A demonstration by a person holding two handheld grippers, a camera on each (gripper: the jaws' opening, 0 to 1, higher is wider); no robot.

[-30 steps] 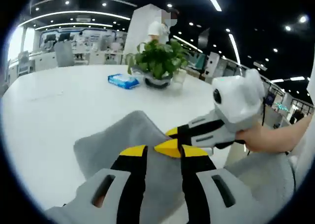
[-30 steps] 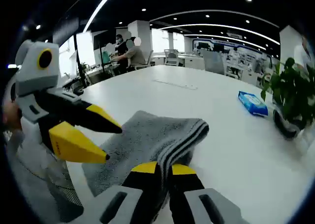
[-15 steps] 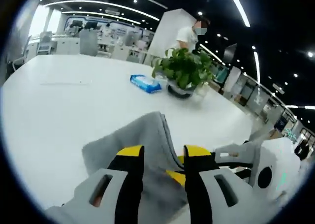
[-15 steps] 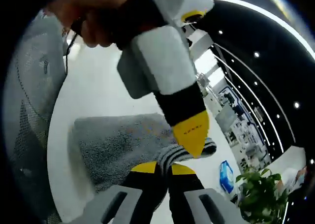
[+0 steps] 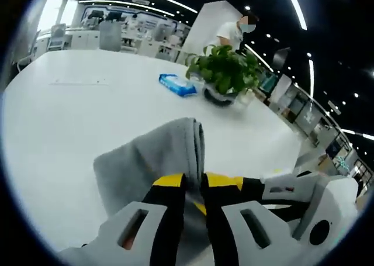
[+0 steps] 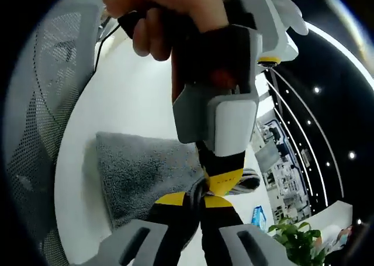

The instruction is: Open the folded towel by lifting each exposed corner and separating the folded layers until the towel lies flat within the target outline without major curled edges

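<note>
In the left gripper view, the left gripper (image 5: 193,181) has its two yellow-tipped jaws drawn narrow, and they pinch the near fold of the grey towel (image 5: 152,158) between them. Just beside it on the right, the right gripper (image 5: 295,199) comes in low, its white body nearly touching the left jaws.

In the right gripper view, the right gripper (image 6: 194,200) also has its jaws closed together on the striped edge of the towel (image 6: 140,178). The left gripper (image 6: 219,120) hangs directly above it, held by a hand (image 6: 163,11), and it covers much of the towel's far part. Its yellow tip meets the fold at the same place, so both grippers crowd one corner.

The towel lies folded on the white table (image 5: 64,114), near the table's close edge. A mesh chair back (image 6: 41,96) stands close at the table's side.

Around the towel the table surface is bare and wide. Farther off lie a blue packet (image 5: 177,84) and, next to it, a potted plant (image 5: 225,73) in a dark bowl. Behind the plant a person (image 5: 234,35) stands near a white column.
</note>
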